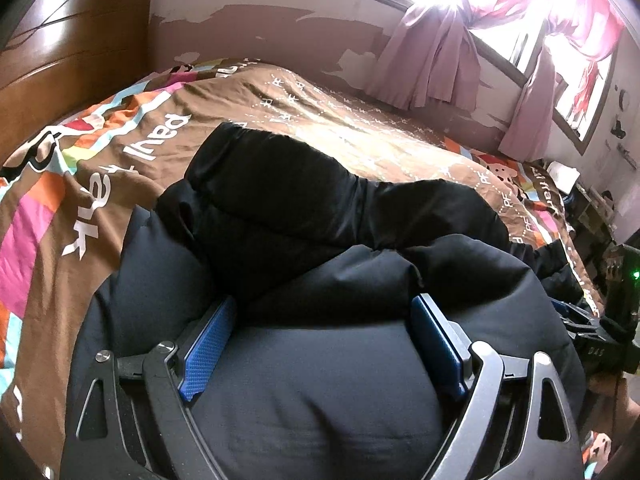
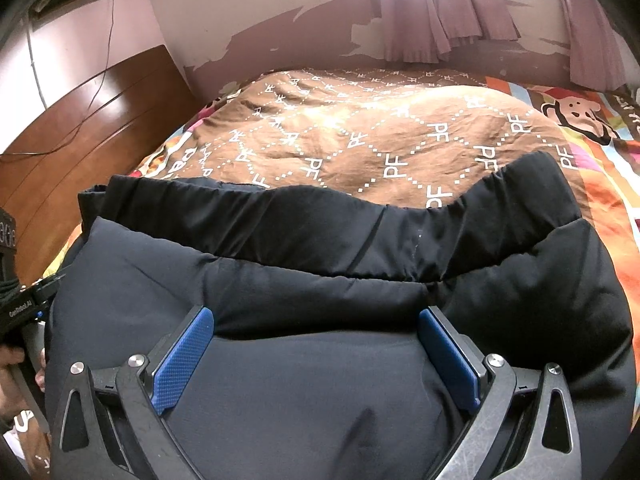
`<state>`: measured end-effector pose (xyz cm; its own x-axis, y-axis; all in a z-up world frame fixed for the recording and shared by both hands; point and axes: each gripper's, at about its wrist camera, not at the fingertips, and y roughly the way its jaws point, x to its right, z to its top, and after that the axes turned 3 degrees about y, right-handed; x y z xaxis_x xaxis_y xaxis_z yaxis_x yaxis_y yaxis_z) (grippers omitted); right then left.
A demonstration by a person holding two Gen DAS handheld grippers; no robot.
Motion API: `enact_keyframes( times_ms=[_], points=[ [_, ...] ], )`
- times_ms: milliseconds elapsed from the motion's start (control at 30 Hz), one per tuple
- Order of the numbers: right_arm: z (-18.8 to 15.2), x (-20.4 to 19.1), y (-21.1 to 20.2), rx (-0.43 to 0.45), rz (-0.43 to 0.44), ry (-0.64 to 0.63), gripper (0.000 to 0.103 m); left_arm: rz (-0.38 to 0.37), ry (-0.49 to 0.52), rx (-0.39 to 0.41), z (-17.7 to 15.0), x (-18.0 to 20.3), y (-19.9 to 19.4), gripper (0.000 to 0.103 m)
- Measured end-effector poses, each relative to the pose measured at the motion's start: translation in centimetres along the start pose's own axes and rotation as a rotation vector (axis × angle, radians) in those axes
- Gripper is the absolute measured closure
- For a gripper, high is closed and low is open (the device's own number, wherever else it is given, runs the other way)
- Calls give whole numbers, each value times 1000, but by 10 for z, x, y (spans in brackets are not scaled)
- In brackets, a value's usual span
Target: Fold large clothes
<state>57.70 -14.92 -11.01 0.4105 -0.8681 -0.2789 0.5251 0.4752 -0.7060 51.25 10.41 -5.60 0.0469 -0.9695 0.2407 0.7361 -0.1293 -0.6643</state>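
The padded black coat is spread on the bed over its patterned brown quilt, and both the left tongs and right tongs are held apart over its puffy bulk, presumably so a thick fold can be taken

A bed fills the middle of both views, spread with a brown quilt cover printed with white dotted diamonds and "PF" letters; its border carries bright patches of pink, orange and pale blue, with a cartoon monkey at the upper right of the right wrist view; a wooden headboard stands at the upper left; directly on the cover lies a dark padded jacket, puffy and creased, taking up the lower half of each frame.
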Motion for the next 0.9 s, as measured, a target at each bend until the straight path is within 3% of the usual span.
enact_keyframes(
  times_ms=[567, 733, 900],
  points=[
    [-3, 3, -14, -24, 35, 0, 0, -22, -11, -1, 5, -6, -6, 18],
    [-9, 13, -60, 23, -9, -71, 0, -22, 29, 11, 5, -9, -27, 18],
    [-16, 62, -103, 74, -85, -36, 0, -41, 51, -3, 3, -29, -52, 18]
  ],
)
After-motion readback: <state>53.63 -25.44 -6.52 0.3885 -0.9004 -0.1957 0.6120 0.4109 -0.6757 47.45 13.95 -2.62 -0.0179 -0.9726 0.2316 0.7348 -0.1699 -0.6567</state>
